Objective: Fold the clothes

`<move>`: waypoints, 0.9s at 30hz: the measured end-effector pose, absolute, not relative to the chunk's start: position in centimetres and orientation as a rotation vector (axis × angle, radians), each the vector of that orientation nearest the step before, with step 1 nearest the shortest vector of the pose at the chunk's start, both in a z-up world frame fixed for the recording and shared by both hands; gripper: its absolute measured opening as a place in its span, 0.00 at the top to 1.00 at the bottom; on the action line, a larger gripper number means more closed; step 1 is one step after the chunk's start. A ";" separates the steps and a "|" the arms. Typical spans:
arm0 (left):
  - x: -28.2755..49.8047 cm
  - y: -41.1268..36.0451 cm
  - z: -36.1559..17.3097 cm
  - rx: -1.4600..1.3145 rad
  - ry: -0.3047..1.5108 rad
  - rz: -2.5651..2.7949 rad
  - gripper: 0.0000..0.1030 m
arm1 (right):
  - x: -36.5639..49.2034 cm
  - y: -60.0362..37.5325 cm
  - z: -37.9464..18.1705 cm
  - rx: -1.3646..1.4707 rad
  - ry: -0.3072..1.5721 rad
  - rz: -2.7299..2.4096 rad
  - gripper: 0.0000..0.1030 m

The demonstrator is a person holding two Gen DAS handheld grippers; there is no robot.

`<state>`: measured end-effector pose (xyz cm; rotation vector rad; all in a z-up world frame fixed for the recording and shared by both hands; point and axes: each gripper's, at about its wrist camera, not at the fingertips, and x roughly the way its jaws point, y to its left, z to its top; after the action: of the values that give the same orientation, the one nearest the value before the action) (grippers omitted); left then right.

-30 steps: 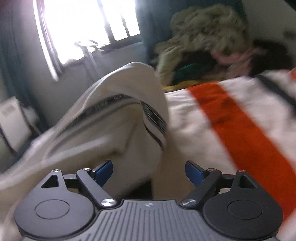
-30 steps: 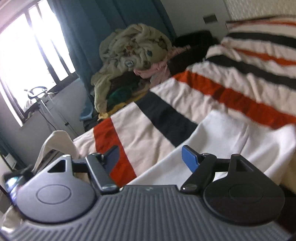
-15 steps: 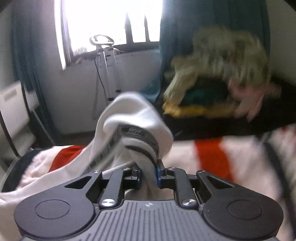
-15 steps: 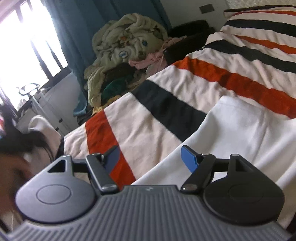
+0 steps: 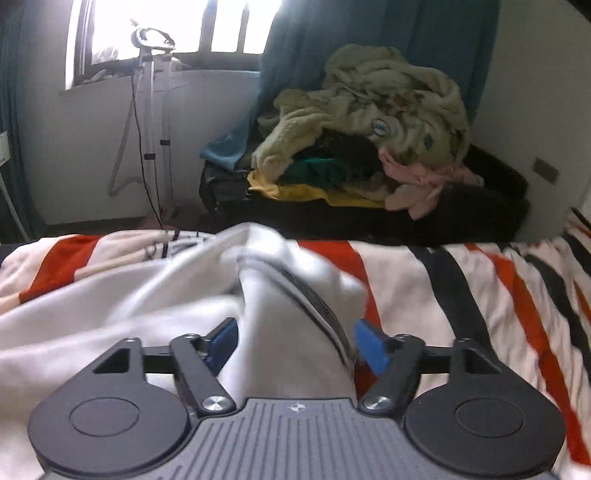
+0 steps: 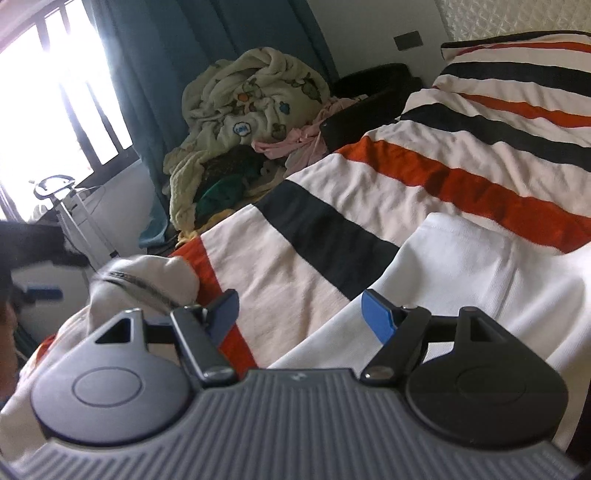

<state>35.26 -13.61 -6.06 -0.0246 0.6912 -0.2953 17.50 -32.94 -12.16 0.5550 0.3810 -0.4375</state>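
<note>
The left gripper (image 5: 295, 341) is opening; the white garment's (image 5: 122, 314) striped cuff (image 5: 314, 306) stands between its jaws, over the bed (image 5: 461, 280). The right gripper (image 6: 299, 314) is apart, above the garment's edge.

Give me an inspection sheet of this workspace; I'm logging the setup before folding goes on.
Surface: striped bedspread, rumpled.
Job's things: white garment spread on the bed; its striped cuff bunched up.
Clutter: laundry heap beyond the bed.
Grippers: left gripper jaws opening, cuff between them; right gripper open over the garment's edge.
Cables: hose and cord on a stand.
Surroundings: window, teal curtain.
</note>
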 end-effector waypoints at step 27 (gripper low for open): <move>3.0 2.2 -8.0 -0.043 0.421 0.021 0.20 | 11.3 -21.1 -8.0 0.257 0.360 -0.059 0.27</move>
<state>2.96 2.16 -7.99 -0.0429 0.4212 0.0208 11.29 -21.09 -8.02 0.2573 0.3602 -0.0585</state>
